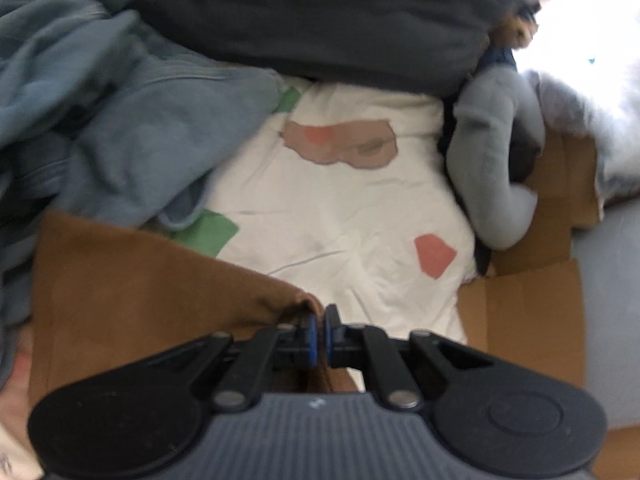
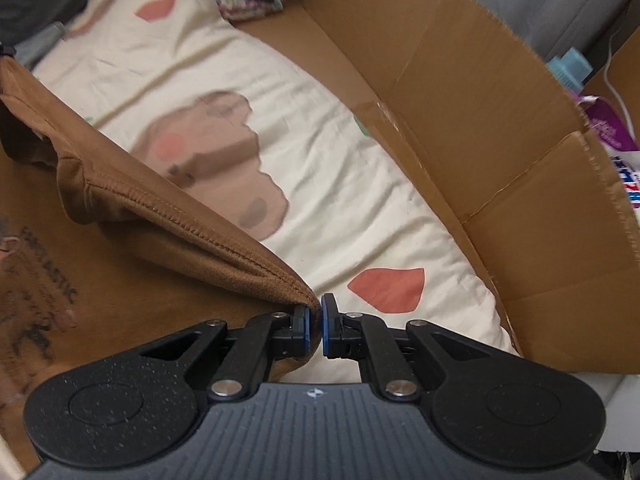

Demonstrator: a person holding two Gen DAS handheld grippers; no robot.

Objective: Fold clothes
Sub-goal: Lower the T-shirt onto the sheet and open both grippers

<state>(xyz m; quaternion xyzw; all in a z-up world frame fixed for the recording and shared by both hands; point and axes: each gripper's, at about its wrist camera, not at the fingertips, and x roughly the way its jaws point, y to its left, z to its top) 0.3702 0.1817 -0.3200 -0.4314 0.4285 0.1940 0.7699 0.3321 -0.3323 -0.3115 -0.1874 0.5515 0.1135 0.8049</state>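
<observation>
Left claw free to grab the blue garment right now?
Probably not: the left claw is shut on a corner of the brown garment. The blue garment lies unobstructed up and left, so the path looks clear once it lets go.

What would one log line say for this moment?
left tongs: shut on brown garment | right tongs: shut on brown garment | below: patterned bedding

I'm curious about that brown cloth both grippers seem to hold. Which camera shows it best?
The right wrist view: the brown cloth shows its stitched hem running into the shut right gripper. The left wrist view shows only a flat, blurred stretch pinched in the left gripper.
</observation>
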